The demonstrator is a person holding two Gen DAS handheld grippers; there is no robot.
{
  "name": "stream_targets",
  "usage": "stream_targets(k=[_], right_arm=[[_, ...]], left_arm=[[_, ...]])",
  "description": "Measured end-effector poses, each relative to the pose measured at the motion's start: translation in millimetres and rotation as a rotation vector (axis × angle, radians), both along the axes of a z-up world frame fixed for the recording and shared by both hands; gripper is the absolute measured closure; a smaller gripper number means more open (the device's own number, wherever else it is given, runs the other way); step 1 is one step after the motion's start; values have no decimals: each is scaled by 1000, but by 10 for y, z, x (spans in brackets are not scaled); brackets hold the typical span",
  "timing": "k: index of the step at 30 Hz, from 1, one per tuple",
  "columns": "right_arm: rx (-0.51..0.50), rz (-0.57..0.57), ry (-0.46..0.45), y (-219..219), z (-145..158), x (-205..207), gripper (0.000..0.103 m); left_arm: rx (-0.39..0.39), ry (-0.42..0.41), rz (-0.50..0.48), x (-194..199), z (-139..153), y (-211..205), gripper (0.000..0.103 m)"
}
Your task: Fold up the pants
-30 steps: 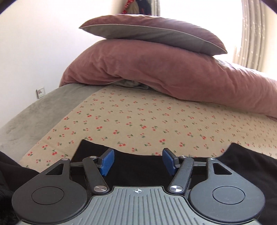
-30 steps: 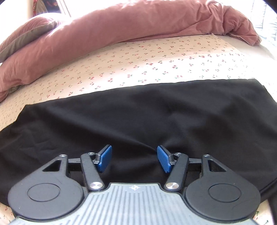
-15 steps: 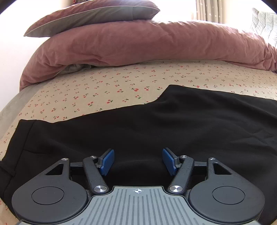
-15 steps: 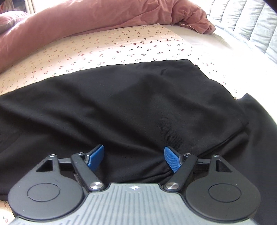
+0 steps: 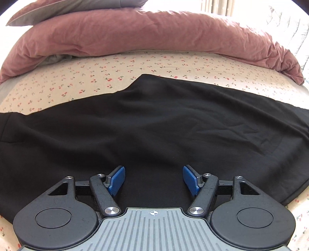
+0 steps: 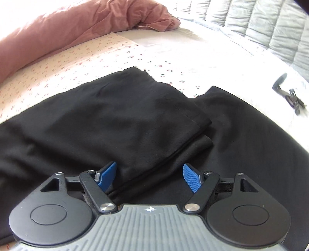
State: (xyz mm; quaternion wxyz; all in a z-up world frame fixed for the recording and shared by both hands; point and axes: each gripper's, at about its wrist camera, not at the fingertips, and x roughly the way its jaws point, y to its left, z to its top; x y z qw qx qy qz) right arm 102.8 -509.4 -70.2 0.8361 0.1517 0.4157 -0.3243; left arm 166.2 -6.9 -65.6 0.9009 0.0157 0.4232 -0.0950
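Black pants (image 5: 154, 127) lie spread across the cherry-print bedsheet (image 5: 115, 73). In the left wrist view my left gripper (image 5: 154, 178) hovers over the near part of the cloth, its jaws opening, with nothing pinched between the blue pads (image 5: 116, 178). In the right wrist view the pants (image 6: 108, 123) show two leg ends: one hemmed leg end (image 6: 185, 123) overlaps the other leg (image 6: 241, 135). My right gripper (image 6: 149, 176) hangs just above that hem edge, jaws opening, pads (image 6: 190, 178) clear of the cloth.
A pink duvet (image 5: 146, 32) and a pillow (image 5: 63, 9) pile up along the far side of the bed. A grey quilted headboard (image 6: 270, 25) rises at the right. A small dark object (image 6: 289, 94) lies on the white sheet at far right.
Both views have swung to the right along the pants. The left view now shows the middle of the cloth; the right view now shows the leg hems. Both pairs of jaws stand wider.
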Motion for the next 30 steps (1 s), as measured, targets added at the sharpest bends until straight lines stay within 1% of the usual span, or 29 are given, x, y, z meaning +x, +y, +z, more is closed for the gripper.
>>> stream_targets(k=[1, 3, 6, 8, 10, 11, 13, 18, 23, 25, 27, 28, 30], right_arm=[[0, -23, -15, -37, 22, -43, 33], [24, -56, -71, -128, 63, -122, 34], [105, -112, -162, -287, 94, -225, 36], [145, -126, -183, -351, 61, -234, 38], [146, -134, -191, -376, 46, -231, 47], [137, -138, -193, -386, 52, -231, 50], [128, -149, -209, -421, 67, -243, 60], [185, -209, -340, -709, 114, -444, 60], [224, -256, -407, -975, 93, -631, 60], [218, -242, -440, -990, 104, -637, 65], [230, -204, -473, -966, 112, -596, 67], [240, -195, -472, -958, 102, -560, 67], [238, -205, -434, -945, 52, -471, 67]], left_arm=[[-9, -3, -13, -17, 9, -20, 36], [-2, -15, -50, -43, -4, -97, 36], [24, -23, -103, -131, -56, -264, 29], [36, -27, -130, -190, -56, -366, 29], [12, -12, -141, -209, -27, -416, 29], [2, -6, -141, -213, -20, -427, 29], [-5, 2, -143, -210, -14, -460, 29], [-21, 17, -147, -205, 3, -454, 29], [-57, 41, -139, -185, 27, -384, 29], [-52, 43, -142, -180, 17, -399, 29], [-44, 43, -143, -177, 9, -424, 29], [-43, 43, -142, -175, 12, -436, 29], [-42, 43, -140, -173, 16, -449, 29]])
